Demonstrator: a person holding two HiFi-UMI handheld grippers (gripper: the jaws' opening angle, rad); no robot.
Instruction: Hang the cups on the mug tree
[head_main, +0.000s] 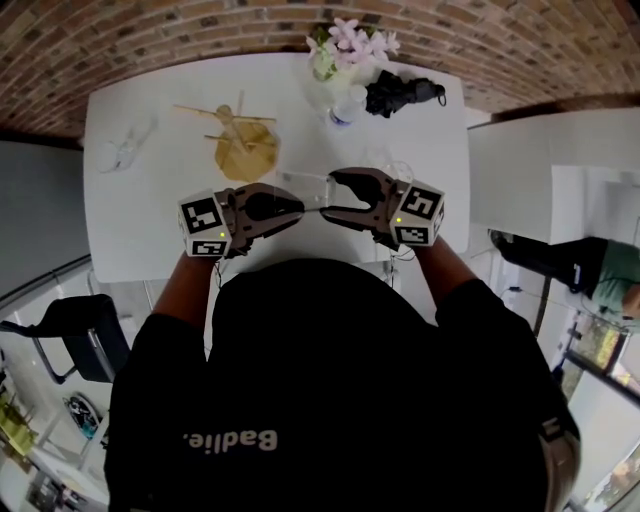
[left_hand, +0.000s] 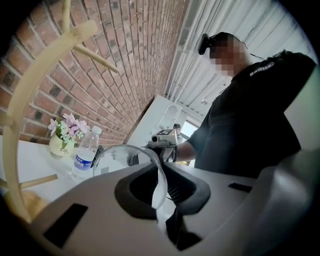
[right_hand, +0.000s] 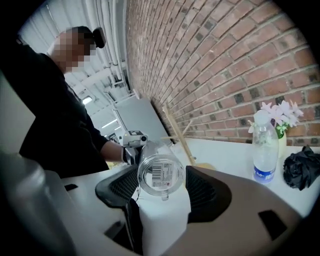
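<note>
The clear glass cup lies sideways in the air above the near edge of the white desk, between the two grippers. The left gripper has its jaws nearly together, pinching the cup's thin wall at the rim. The right gripper has its jaws spread wide. The cup's base, with its barcode sticker, sits between them, and neither pad presses on it.

In the head view, the wooden mug tree stands on the desk at 11 o'clock from the cup. Another clear cup lies at 10 o'clock. A water bottle and a flower vase are at 12 o'clock, and a black bundle is at 1 o'clock.
</note>
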